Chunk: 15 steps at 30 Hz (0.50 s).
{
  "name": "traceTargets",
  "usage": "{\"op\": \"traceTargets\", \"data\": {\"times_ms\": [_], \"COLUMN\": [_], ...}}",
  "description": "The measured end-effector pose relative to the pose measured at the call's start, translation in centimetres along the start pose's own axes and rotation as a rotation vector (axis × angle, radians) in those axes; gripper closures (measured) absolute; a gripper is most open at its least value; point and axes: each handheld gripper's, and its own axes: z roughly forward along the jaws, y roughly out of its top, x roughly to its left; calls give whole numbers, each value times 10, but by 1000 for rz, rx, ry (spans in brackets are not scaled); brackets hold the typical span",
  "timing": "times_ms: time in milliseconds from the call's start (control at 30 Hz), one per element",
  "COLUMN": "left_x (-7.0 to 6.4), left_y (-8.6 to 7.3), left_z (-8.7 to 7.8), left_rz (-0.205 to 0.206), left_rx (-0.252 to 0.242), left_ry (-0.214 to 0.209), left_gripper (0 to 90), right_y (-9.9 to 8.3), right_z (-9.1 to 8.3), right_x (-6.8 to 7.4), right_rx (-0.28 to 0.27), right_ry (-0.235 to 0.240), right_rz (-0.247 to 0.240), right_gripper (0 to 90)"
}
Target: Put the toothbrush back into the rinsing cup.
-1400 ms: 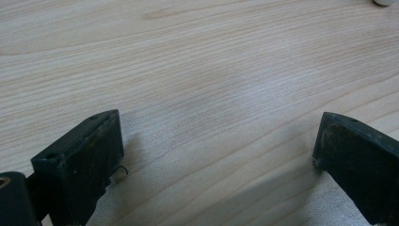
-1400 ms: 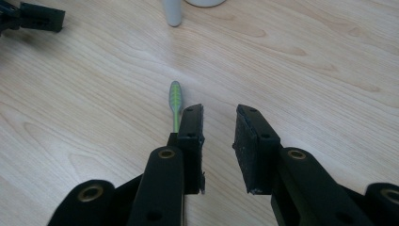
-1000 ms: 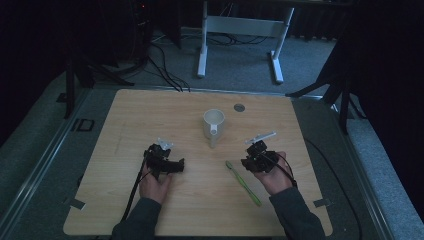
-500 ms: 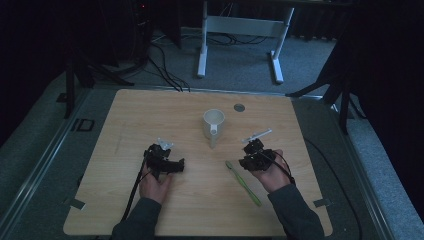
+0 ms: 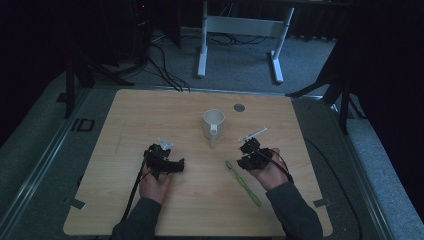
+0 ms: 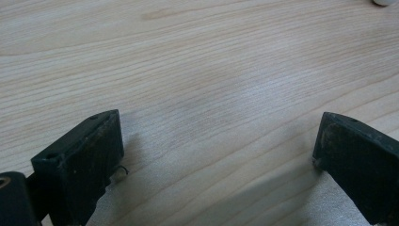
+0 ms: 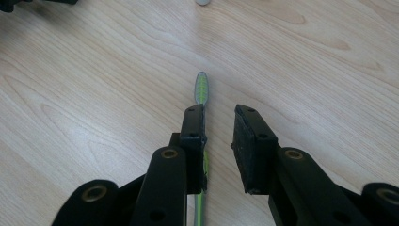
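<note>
The right gripper view looks along the right gripper (image 7: 219, 123), whose jaws stand a little apart with nothing pinched between them. The green toothbrush (image 7: 201, 88) lies flat on the wooden table (image 7: 84, 94), and its handle runs under the inner edge of one jaw, not in the gap. I judge the step in hand is the pick-up of this toothbrush. To do it well, the hand should shift sideways until the handle sits in the middle of the gap, then go low and close across the thin handle, because it is flat and can slip out.

In the high view the toothbrush (image 5: 243, 177) lies just beside the right gripper (image 5: 248, 154), on the person's side of the white cup (image 5: 213, 123), and is well apart from it. The left gripper (image 5: 168, 164) rests on the table, and in the left gripper view its jaws are spread wide over bare wood.

There is open room between the two hands. The near table edge is not close to the toothbrush, so I think a lift straight up is safe.
</note>
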Motion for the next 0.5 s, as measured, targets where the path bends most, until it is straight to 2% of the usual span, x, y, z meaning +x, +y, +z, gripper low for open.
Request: {"op": "traceTargets", "data": {"times_ms": [200, 500], "left_x": [0, 0], "left_y": [0, 0], "left_z": [0, 0], "left_rz": [0, 0], "left_rx": [1, 0], "left_ry": [0, 0], "left_gripper": [24, 24], "right_y": [2, 3], "right_z": [1, 4], "right_x": [0, 0], "right_rx": [8, 28], "right_ry": [26, 22], "right_rz": [4, 1], "right_gripper": [741, 749]}}
